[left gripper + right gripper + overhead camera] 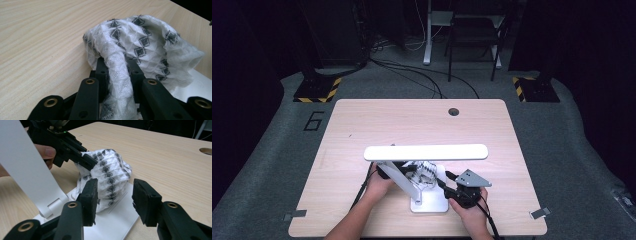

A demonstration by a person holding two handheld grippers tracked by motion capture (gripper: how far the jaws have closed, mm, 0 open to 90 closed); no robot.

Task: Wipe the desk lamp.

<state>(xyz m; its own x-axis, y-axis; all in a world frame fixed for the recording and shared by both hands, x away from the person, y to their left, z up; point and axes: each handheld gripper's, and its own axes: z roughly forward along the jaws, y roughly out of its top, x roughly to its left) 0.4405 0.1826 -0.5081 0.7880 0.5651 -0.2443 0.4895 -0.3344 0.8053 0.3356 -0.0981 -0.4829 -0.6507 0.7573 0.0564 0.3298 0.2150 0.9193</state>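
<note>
A bunched white cloth with black diamond marks lies partly on the flat base of a white desk lamp. My left gripper is shut on a fold of the cloth, which runs back between its jaws. In the right gripper view the left gripper bites the cloth from the upper left. My right gripper stands open just in front of the cloth, over the lamp base, with its pads not pressing on anything. From above, the right gripper sits right of the cloth.
The lamp's long white head spans above the cloth, and its slanted arm rises at the left. The wooden table has a cable hole at the back. Both hands rest near the front edge.
</note>
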